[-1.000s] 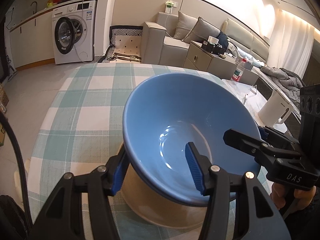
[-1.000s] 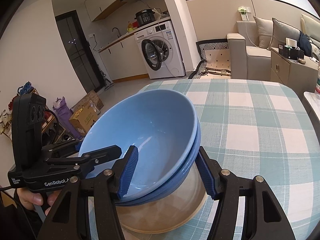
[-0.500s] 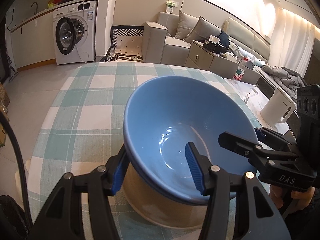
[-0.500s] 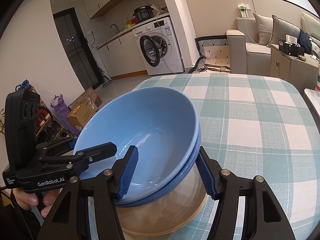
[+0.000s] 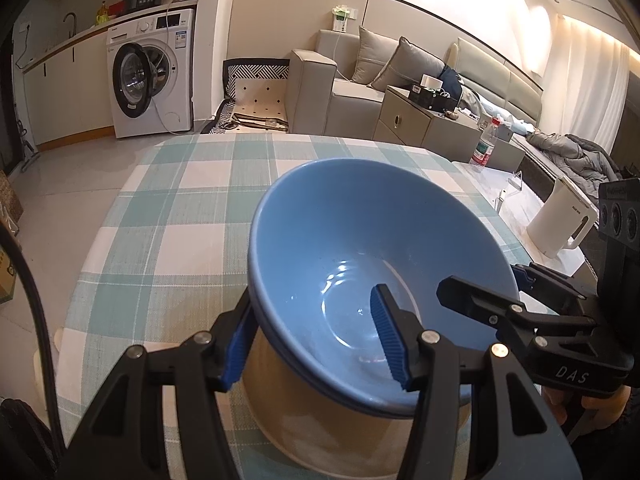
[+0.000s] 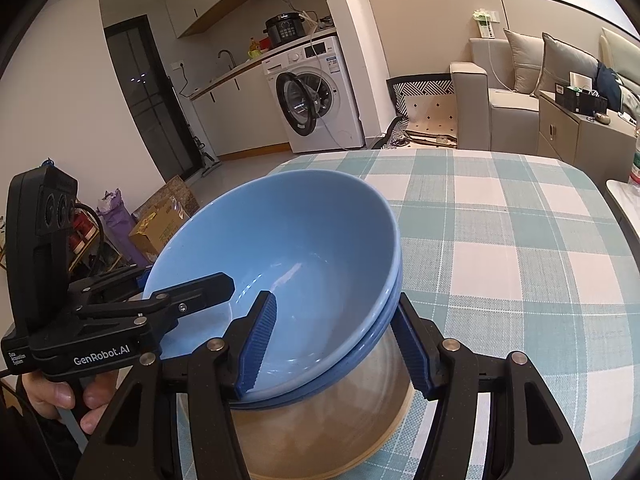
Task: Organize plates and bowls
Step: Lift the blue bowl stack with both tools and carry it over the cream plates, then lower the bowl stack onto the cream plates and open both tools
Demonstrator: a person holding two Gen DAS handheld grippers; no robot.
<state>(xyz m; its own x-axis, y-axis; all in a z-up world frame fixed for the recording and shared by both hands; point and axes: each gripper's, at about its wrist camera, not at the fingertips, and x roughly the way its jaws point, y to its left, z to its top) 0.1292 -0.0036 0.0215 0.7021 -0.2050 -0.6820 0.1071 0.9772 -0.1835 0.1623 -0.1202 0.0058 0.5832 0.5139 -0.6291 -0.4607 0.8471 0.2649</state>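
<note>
Two blue bowls [image 5: 340, 240], one inside the other, have sunk a tiny bit into the tan bowl [image 5: 320, 420] on the checked table [image 5: 180, 220], with the left claw [image 5: 310, 344] and right claw [image 6: 334, 346] still pinching their rims, so this stack looks nearly done.

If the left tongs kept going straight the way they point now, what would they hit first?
The left tongs already straddle the rim of the stacked glossy blue bowls; pushing on, the rim would likely seat deeper between the fingers, with the beige bowl just beneath.
</note>
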